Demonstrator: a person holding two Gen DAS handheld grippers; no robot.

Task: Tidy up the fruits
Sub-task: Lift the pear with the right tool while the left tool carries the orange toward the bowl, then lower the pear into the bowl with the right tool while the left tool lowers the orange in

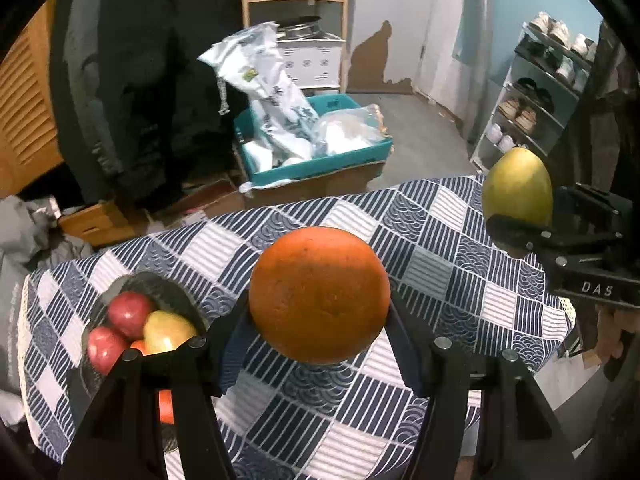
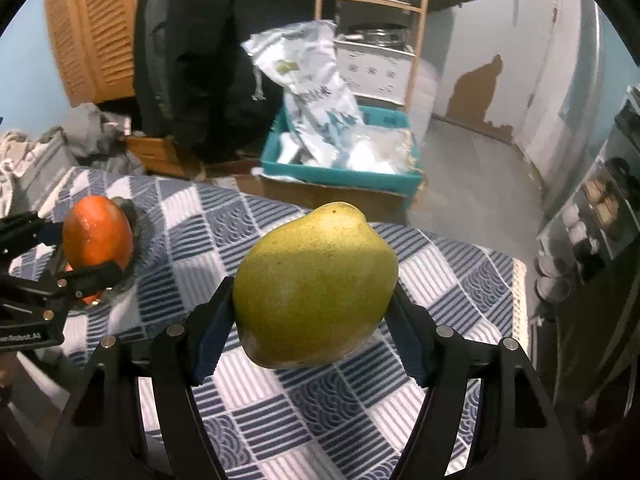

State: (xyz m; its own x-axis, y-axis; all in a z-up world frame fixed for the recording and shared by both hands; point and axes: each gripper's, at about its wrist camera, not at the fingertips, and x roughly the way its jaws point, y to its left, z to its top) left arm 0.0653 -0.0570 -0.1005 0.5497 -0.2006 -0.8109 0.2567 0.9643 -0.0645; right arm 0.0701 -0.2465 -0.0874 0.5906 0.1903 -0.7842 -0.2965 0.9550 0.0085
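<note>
One desk (image 1: 460,248) under a blue-and-white patterned cloth fills the lower half of both views. At its left edge sits a dark glass bowl (image 1: 168,292) holding two red apples (image 1: 130,314), a yellowish apple and some orange fruit. Left tongs (image 1: 318,320) are clenched on an orange (image 1: 320,294), held clear above the cloth, right of the bowl. Right tongs (image 2: 314,316) grip a green-yellow pear (image 2: 316,288) between both pads, likewise lifted off the desk, well to the orange's right.
</note>
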